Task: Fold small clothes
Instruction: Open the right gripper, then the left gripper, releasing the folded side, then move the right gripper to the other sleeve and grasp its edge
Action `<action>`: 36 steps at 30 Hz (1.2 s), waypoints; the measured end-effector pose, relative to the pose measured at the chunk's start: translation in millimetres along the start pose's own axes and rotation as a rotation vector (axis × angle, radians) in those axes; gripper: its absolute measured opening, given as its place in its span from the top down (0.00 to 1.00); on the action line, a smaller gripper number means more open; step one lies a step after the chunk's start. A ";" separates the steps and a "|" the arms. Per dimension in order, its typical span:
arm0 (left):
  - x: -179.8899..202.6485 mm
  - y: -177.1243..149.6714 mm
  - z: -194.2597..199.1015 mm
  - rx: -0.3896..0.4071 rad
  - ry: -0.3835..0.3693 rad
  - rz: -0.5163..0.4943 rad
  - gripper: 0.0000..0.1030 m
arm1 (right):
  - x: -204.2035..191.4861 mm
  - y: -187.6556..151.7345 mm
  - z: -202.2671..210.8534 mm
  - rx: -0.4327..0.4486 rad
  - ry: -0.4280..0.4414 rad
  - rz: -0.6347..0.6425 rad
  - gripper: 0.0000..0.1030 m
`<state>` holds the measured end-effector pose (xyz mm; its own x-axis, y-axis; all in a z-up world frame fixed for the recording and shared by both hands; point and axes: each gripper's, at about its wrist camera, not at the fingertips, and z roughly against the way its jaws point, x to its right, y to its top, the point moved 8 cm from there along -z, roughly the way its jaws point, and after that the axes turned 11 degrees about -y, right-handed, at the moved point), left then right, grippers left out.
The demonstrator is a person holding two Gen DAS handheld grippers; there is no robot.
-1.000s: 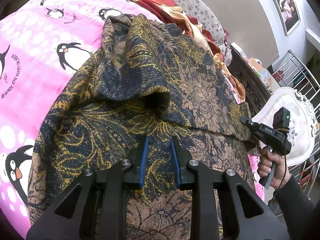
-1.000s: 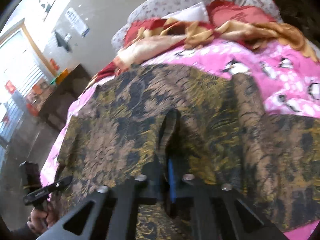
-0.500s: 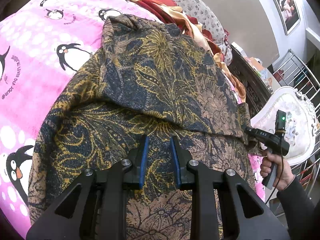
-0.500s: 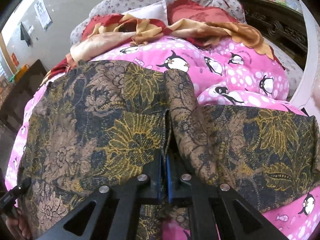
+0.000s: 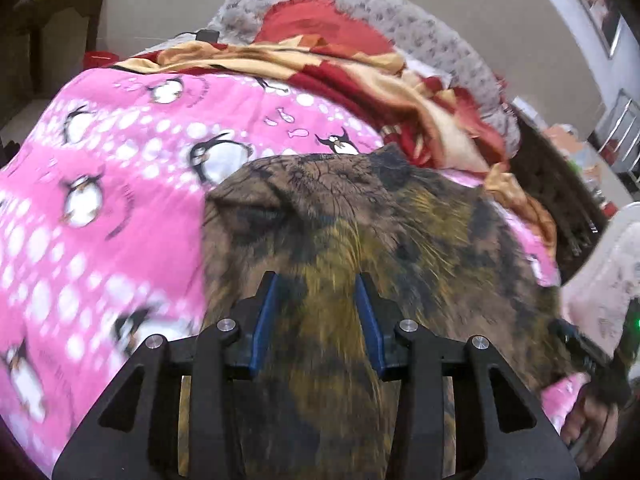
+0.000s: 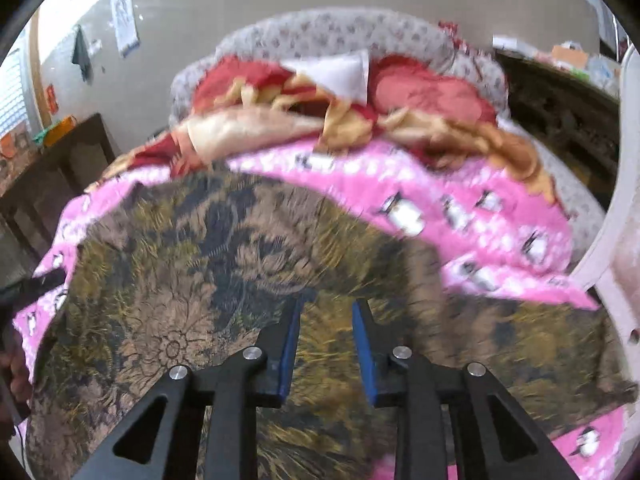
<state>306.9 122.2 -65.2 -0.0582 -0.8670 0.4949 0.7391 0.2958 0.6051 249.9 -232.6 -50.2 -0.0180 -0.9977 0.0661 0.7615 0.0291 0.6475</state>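
Note:
A brown, navy and gold floral garment [image 5: 360,232] lies folded on a pink penguin blanket [image 5: 120,184]. It also shows in the right wrist view [image 6: 192,264]. My left gripper [image 5: 316,284] is open just above the garment's near part, nothing between its blue pads. My right gripper [image 6: 325,312] is open over the cloth, holding nothing. The right gripper shows blurred at the garment's right edge in the left wrist view [image 5: 592,356]. Both views are motion-blurred.
A red and gold blanket [image 5: 360,64] and grey patterned pillows [image 6: 340,36] lie at the bed's far end. Dark wooden furniture [image 6: 560,112] stands right of the bed and a dark table [image 6: 52,168] stands left. A white chair [image 5: 608,264] is close by.
Both grippers have opened; the right one let go of the garment fold. Both pulled back and tilted up, so more of the bed's far end shows. The garment lies flatter.

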 end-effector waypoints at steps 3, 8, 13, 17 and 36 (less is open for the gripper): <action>-20.0 -0.1 -25.9 -0.050 0.133 -0.027 0.64 | -0.1 -18.6 -27.2 -0.059 0.006 -0.047 0.75; -34.6 -5.1 -34.7 -0.011 0.183 -0.086 0.60 | 13.2 -30.0 -32.2 -0.009 0.059 -0.180 0.54; -29.3 -3.8 -35.8 -0.051 0.225 -0.136 0.60 | -16.2 -32.4 -37.5 -0.034 0.076 -0.024 0.12; -11.9 3.7 5.3 0.019 0.168 -0.122 0.60 | -36.5 -30.2 -18.3 -0.017 -0.024 0.121 0.05; 11.1 -72.4 -10.8 -0.132 0.108 -0.269 0.12 | -79.8 -73.9 -4.6 -0.078 0.021 0.175 0.00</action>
<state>260.0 86.9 -110.3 -0.1968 -0.9468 0.2547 0.7880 0.0019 0.6156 198.0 -155.4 -106.8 0.1318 -0.9789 0.1564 0.7995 0.1983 0.5670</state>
